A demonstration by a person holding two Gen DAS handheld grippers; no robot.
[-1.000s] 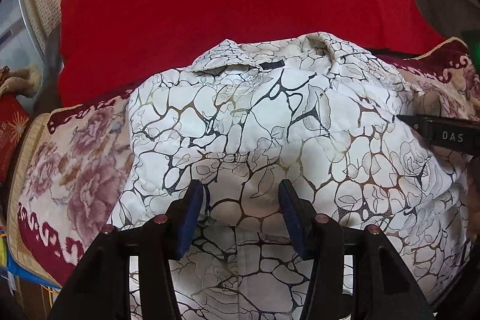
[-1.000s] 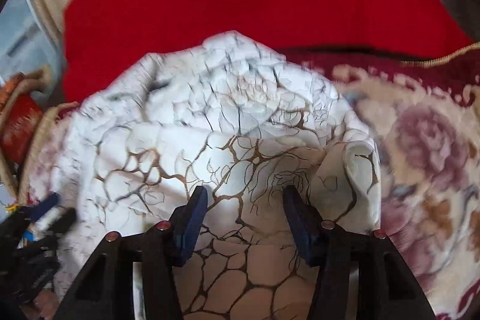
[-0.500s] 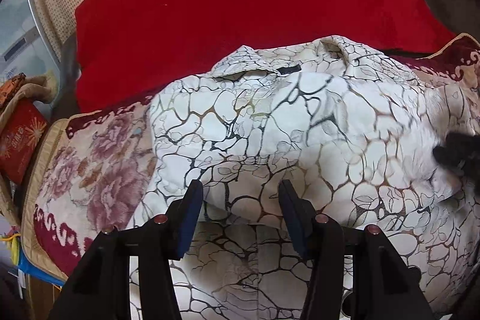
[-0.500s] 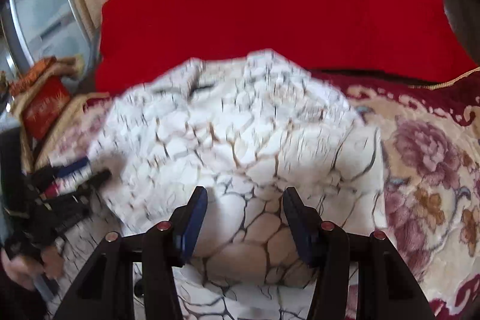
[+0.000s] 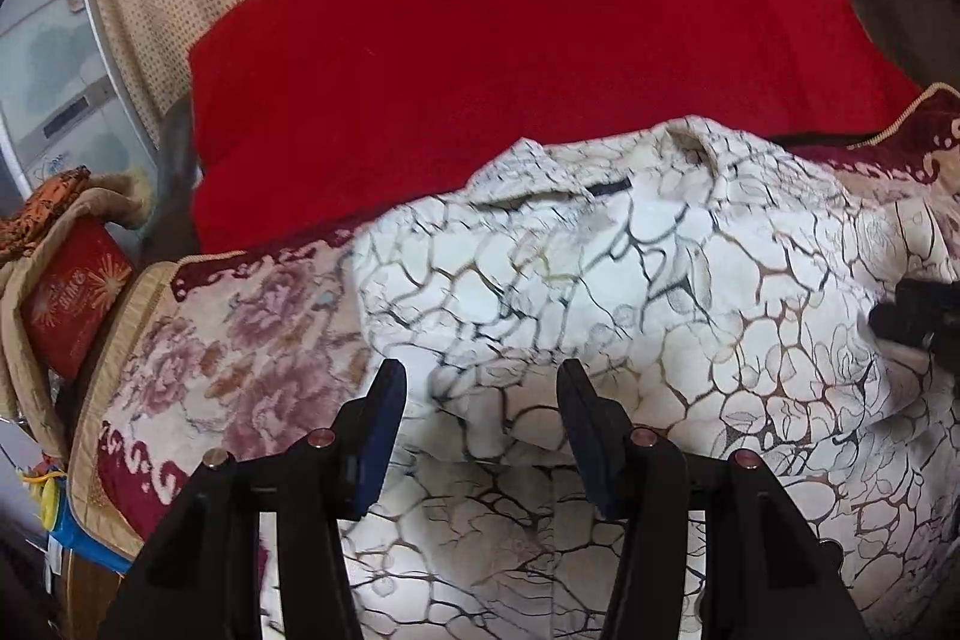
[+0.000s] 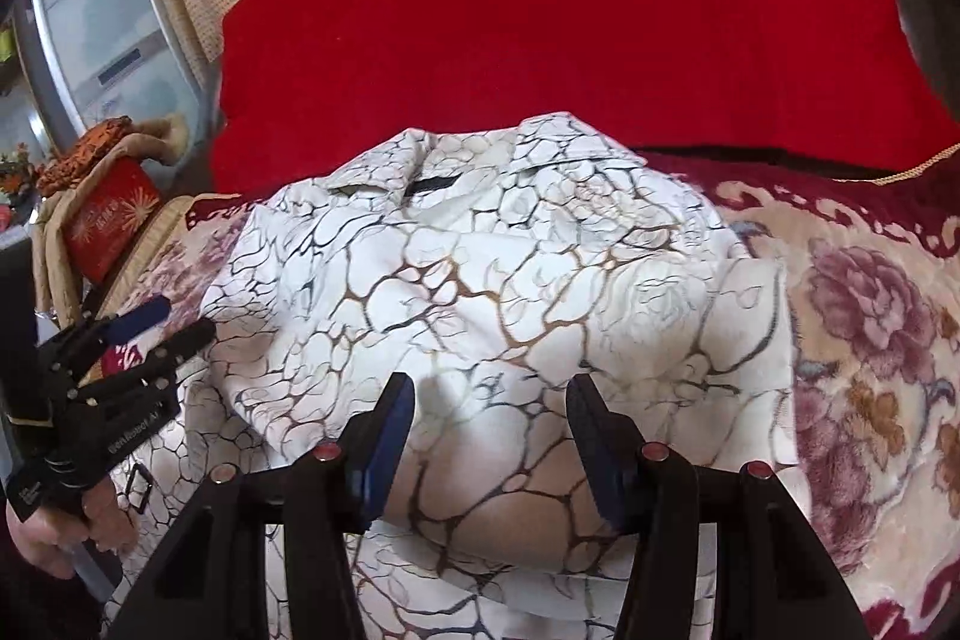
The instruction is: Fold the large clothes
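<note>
Both grippers, left (image 5: 477,394) and right (image 6: 489,409), are held with jaws spread above the white crackle-patterned garment (image 6: 480,292), nothing being pinched. It is spread across the frame's centre on a floral blanket (image 6: 870,316), below a red cushion (image 5: 510,58).

Bright daylight, mild motion blur, fisheye-warped dark corners.
</note>
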